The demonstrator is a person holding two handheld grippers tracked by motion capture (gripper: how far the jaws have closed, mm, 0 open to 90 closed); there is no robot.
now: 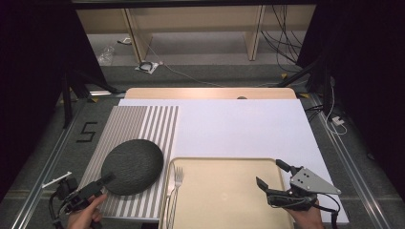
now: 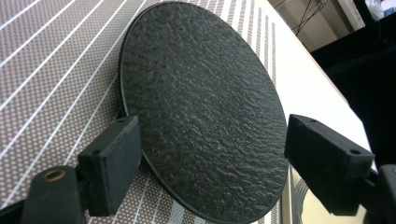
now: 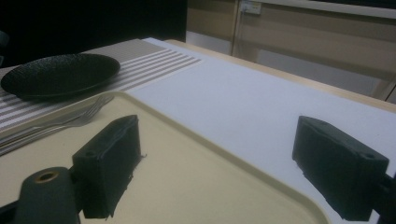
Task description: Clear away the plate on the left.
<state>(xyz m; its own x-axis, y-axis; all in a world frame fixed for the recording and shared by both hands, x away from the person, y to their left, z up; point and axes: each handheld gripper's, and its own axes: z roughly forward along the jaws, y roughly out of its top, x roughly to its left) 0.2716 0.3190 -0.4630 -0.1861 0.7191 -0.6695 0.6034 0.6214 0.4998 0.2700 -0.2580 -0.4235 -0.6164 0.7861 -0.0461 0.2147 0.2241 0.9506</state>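
- Right now the left gripper (image 1: 102,182) sits at the near-left rim of the black plate (image 1: 132,166), jaws spread wide and straddling that edge, nothing pinched.
- The plate rests flat on the striped placemat (image 1: 125,125), straight ahead of the left gripper.
- The right gripper (image 1: 271,174) hovers spread over the beige tray (image 1: 224,200), holding nothing, well apart from the plate; the fork (image 1: 175,187) lies between.

Plate (image 1: 132,166): round, matte black, rough pebbled top; shallow, thin rim; lies flat on striped mat (image 1: 125,128), near its front-right corner; empty; right edge just beside tray (image 1: 224,164) w/ fork (image 1: 175,183); left gripper view: plate (image 2: 201,107) up close, texture clear.
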